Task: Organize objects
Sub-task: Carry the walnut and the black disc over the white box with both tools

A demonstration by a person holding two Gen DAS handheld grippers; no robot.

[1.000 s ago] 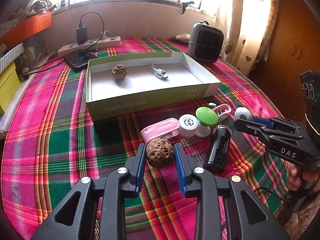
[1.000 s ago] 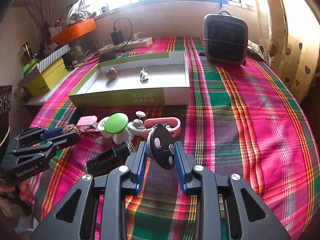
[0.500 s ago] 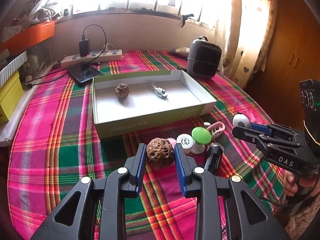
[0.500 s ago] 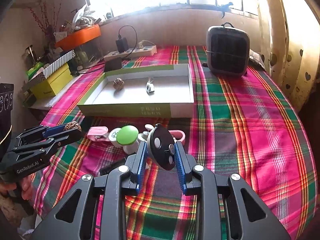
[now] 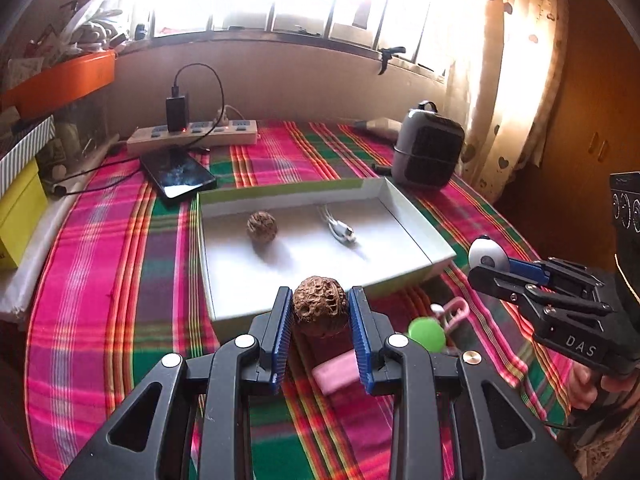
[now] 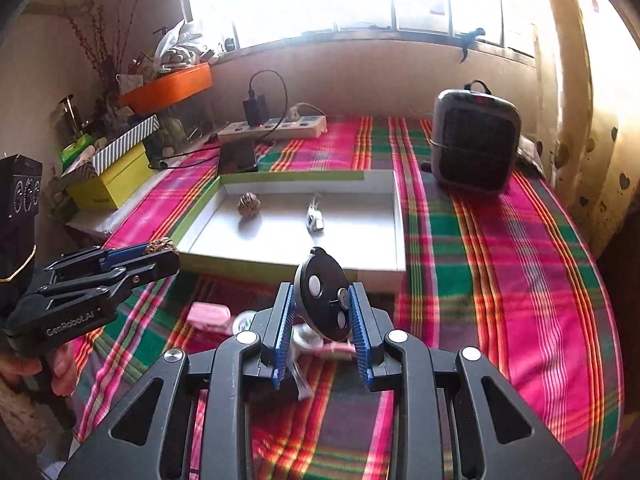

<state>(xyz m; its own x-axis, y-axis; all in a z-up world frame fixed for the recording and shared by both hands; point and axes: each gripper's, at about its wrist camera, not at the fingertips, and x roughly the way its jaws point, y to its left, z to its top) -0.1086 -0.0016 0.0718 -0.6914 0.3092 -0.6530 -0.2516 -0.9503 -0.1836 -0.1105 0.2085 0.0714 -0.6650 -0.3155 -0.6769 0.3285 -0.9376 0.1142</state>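
Note:
My left gripper (image 5: 320, 312) is shut on a brown walnut (image 5: 319, 311) and holds it above the near wall of the shallow green-edged box (image 5: 400, 284). Inside the box lie a second walnut (image 5: 261, 227) and a white cable plug (image 5: 340, 232). My right gripper (image 6: 322, 312) is shut on a round black-and-white disc (image 6: 323, 294), held above the table in front of the box (image 6: 288, 266). Each gripper also shows in the other's view: the right one (image 5: 486, 264) and the left one (image 6: 162, 252).
A pink case (image 5: 336, 370), a green-capped item (image 5: 426, 334) and a pink clip (image 5: 456, 308) lie on the plaid cloth below the grippers. A small grey heater (image 5: 428, 148) stands behind the box on the right. A phone (image 5: 178, 174) and a power strip (image 5: 192, 136) lie at the back.
Both grippers rose and moved forward toward the box with their objects held. The left one lifted the walnut off the cloth to over the box's near wall.

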